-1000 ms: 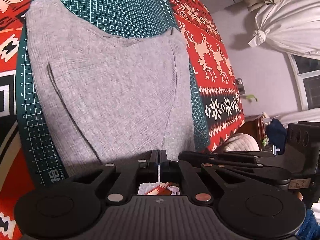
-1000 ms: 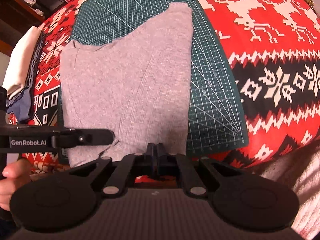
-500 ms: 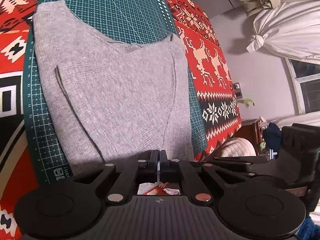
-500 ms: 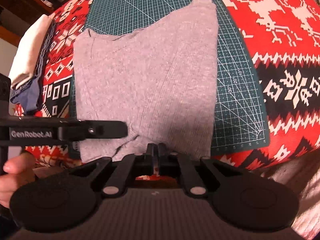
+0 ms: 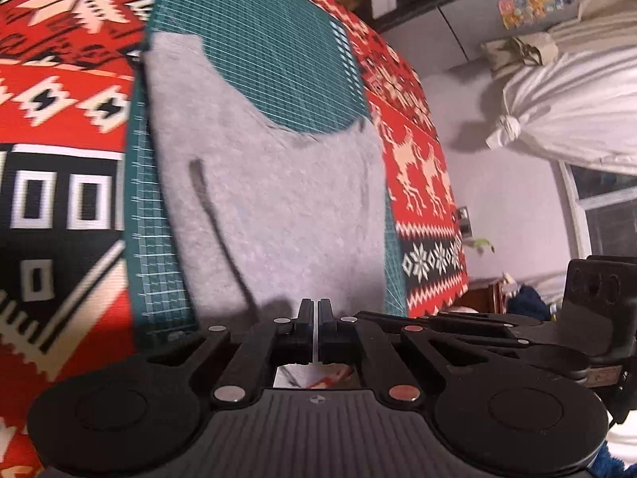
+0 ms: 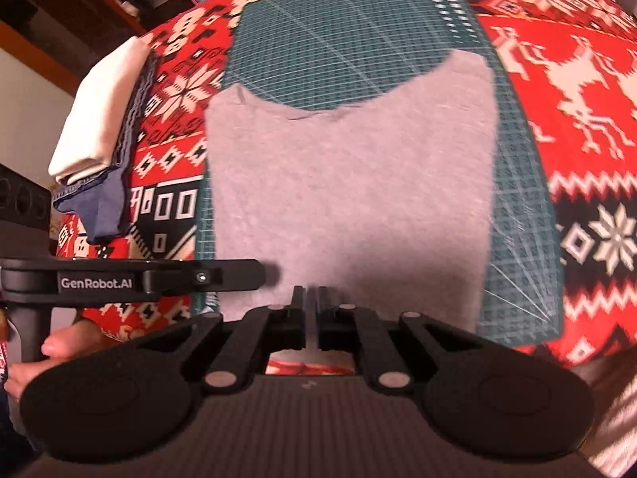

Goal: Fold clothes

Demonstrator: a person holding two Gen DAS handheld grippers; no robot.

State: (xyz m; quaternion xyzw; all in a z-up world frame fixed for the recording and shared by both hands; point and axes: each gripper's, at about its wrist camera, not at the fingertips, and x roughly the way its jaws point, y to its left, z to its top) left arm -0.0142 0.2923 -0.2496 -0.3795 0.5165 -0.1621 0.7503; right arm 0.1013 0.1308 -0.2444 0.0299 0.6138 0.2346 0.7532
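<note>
Patterned red cloth under green mat

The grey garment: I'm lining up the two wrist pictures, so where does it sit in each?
Left wrist: grey garment fills the centre, above the shut left gripper.
Right wrist: grey garment in the centre, above the shut right gripper.
Shared landmark: green cutting mat beneath it.

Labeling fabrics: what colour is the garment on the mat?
Plain grey garment; right wrist view shows it best.

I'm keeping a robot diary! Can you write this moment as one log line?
step: fold | grey garment: flat on green mat | left gripper: shut on near hem | right gripper: shut on near hem
</note>
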